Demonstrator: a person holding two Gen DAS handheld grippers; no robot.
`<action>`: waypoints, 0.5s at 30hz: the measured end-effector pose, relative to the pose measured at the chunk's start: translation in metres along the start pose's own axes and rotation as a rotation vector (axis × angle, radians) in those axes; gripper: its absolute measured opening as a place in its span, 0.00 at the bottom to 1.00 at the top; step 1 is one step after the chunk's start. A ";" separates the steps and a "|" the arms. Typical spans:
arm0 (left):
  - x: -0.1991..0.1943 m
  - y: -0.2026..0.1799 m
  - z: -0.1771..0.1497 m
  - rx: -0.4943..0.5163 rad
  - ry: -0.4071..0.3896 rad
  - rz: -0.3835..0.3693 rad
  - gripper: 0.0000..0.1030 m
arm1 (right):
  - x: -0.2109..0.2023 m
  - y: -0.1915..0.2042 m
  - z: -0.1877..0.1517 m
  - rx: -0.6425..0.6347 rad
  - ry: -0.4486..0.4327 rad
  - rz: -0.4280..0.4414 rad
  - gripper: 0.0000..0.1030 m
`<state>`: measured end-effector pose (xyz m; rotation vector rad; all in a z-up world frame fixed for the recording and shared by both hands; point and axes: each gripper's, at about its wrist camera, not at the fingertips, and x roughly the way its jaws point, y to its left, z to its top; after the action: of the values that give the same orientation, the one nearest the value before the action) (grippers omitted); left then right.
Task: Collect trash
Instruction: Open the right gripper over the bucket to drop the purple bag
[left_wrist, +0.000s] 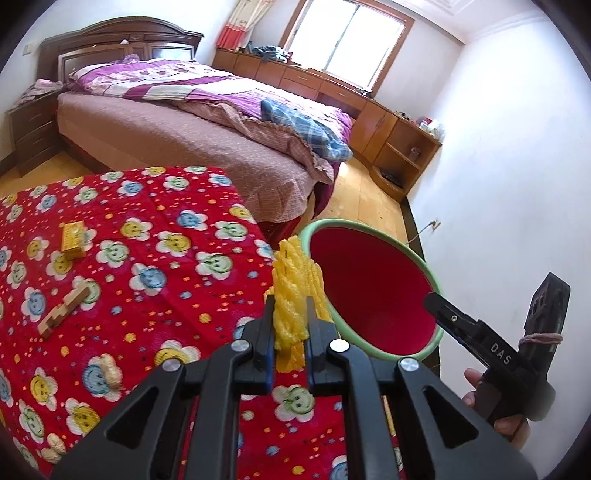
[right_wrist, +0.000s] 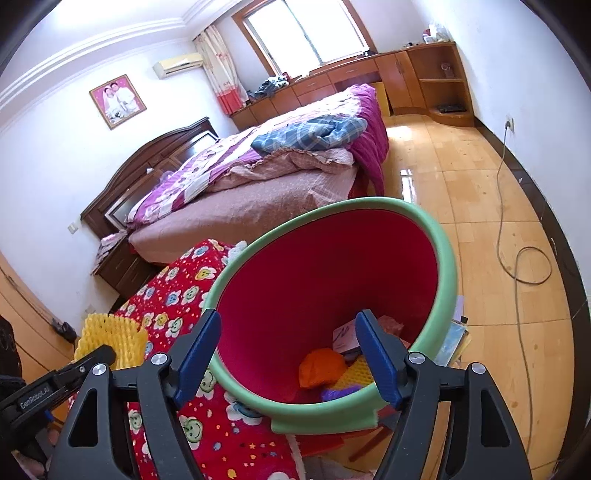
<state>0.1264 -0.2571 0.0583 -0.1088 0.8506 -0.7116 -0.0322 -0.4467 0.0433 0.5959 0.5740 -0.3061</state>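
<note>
table (left_wrist: 155, 206): stood before the bed (left_wrist: 177, 140) | bin (right_wrist: 447, 266): just off the table's right edge, scraps in its bottom | foam net (left_wrist: 291, 295): over the right edge, between left gripper (left_wrist: 291, 317) pads | box (left_wrist: 74, 242), wooden piece (left_wrist: 62, 310), peanuts (left_wrist: 110, 373): on the table toward its left.

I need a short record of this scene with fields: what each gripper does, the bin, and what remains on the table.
left gripper: shut on yellow foam net, beside the bin's rim
right gripper: open, empty, in front of the bin's mouth
bin: red inside, green rim, tilted; holds orange, yellow and purple scraps
table: red flowered cloth; small yellow box, wooden piece, peanuts
</note>
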 end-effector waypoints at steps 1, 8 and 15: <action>0.002 -0.004 0.001 0.009 0.000 -0.006 0.10 | -0.002 -0.002 0.000 0.006 -0.004 0.001 0.74; 0.023 -0.031 0.004 0.059 0.015 -0.061 0.10 | -0.024 -0.019 -0.003 0.035 -0.050 -0.058 0.74; 0.053 -0.061 0.004 0.102 0.039 -0.090 0.10 | -0.038 -0.036 -0.004 0.064 -0.068 -0.082 0.74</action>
<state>0.1206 -0.3372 0.0489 -0.0422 0.8487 -0.8426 -0.0797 -0.4690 0.0467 0.6222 0.5253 -0.4223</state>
